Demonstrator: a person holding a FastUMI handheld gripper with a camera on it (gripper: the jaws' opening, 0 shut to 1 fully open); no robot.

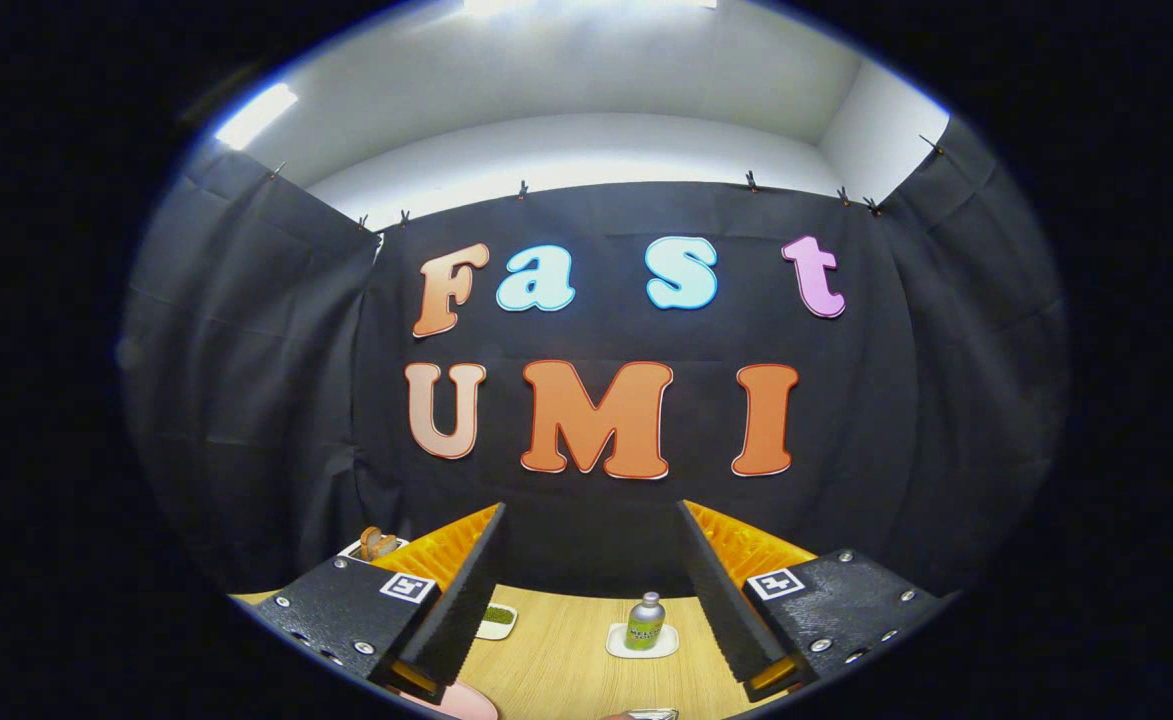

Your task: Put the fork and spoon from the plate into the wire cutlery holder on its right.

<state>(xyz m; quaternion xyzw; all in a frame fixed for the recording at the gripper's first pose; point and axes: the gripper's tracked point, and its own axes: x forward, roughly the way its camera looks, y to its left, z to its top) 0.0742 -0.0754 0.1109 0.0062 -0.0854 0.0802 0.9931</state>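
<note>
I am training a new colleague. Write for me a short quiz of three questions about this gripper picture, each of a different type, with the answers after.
1. True or false: the gripper is shut on the small bottle.
2. Multiple choice: the bottle stands on (A) a small white dish, (B) a wire rack, (C) bare wood.
3. Fill in: the small dish with green contents lies just beside the ______ finger.

Key
1. False: the fingers are wide apart and hold nothing; the bottle is beyond them on the wooden table.
2. A
3. left
</note>
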